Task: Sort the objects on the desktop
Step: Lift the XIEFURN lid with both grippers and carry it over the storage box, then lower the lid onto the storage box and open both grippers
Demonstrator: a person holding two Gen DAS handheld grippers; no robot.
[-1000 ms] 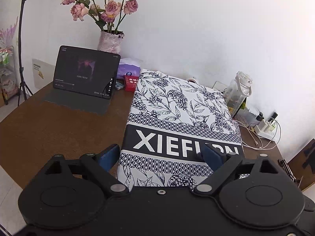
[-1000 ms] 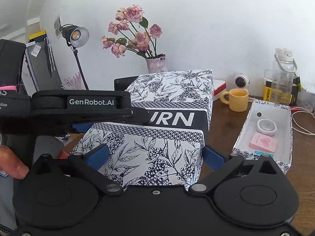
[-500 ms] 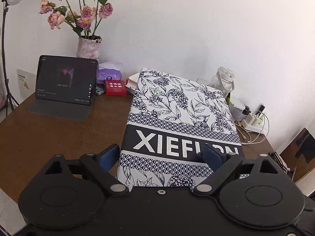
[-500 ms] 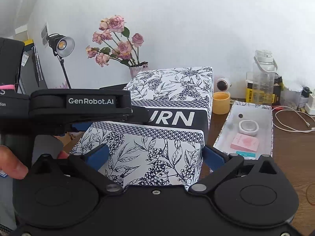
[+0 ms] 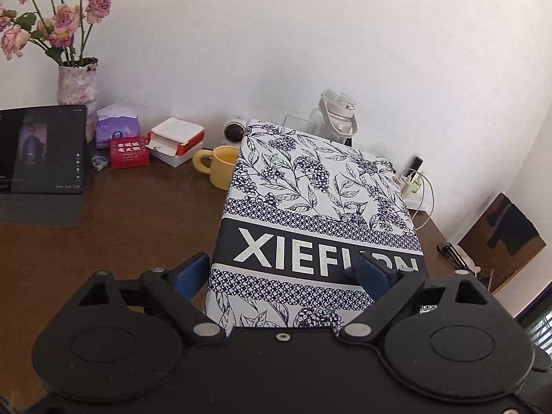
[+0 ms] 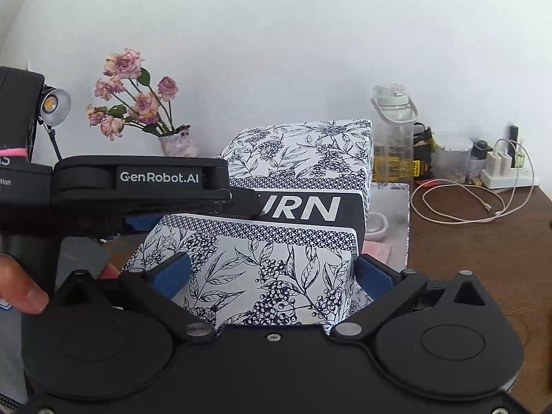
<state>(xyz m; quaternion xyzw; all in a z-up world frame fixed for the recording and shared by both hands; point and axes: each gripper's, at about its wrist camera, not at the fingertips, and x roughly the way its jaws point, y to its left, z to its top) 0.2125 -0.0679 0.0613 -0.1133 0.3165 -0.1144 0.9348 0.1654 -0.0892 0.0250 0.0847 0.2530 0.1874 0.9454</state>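
Note:
A floral blue-and-white box lid [image 5: 317,207] lettered XIEFURN hangs above the brown desk [image 5: 120,227], held from two sides. My left gripper [image 5: 283,272] is shut on its left rim, one blue pad on top and one beside the edge. In the right wrist view my right gripper [image 6: 272,274] is shut across the lid's [image 6: 276,262] near end, and the left gripper [image 6: 193,212] reaches in from the left. The matching open box [image 6: 402,203] lies under the lid, mostly covered. A white round item [image 6: 377,222] and a pink card [image 6: 377,252] show inside it.
A yellow mug [image 5: 219,169], a red box [image 5: 129,151], a tissue pack [image 5: 117,126] and a tablet [image 5: 41,151] stand at the back left by a rose vase [image 5: 77,86]. A water bottle [image 6: 393,131], a power strip [image 6: 503,172] and a cable [image 6: 465,207] are on the right. A person's hand [image 6: 20,289] holds the left gripper.
Both grippers have carried the lid to the right, over the open box. The box now shows far less of its inside, and the mug is hidden in the right wrist view.

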